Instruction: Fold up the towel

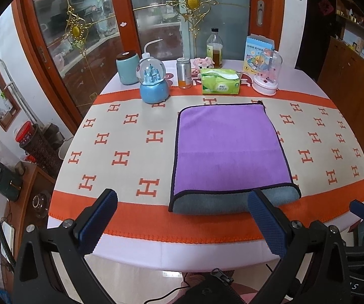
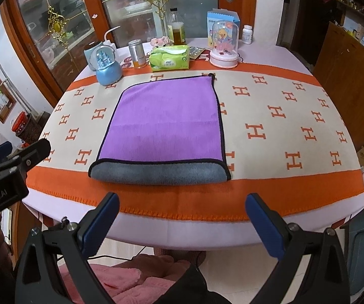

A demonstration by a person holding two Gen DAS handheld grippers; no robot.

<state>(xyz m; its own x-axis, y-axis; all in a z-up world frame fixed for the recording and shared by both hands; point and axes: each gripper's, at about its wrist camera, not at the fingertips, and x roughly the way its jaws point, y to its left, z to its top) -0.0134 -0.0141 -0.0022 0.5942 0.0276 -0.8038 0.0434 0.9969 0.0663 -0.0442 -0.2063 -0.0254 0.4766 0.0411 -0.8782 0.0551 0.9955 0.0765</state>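
Observation:
A purple towel (image 1: 226, 147) with black trim and a grey underside lies flat on the table, folded over, its rounded grey fold at the near edge. It also shows in the right wrist view (image 2: 164, 121). My left gripper (image 1: 183, 198) is open and empty, held above the table's near edge, just in front of the towel's fold. My right gripper (image 2: 182, 202) is open and empty, also in front of the fold, over the near edge. The left gripper's body shows at the left of the right wrist view (image 2: 9, 169).
The table wears a beige and orange cloth (image 1: 121, 139) with H marks. Along the far edge stand a blue snow globe (image 1: 154, 83), a tin can (image 1: 184, 72), a green tissue pack (image 1: 219, 81), a bottle (image 1: 214, 48), a domed toy (image 1: 266, 76) and a teal jar (image 1: 128, 67).

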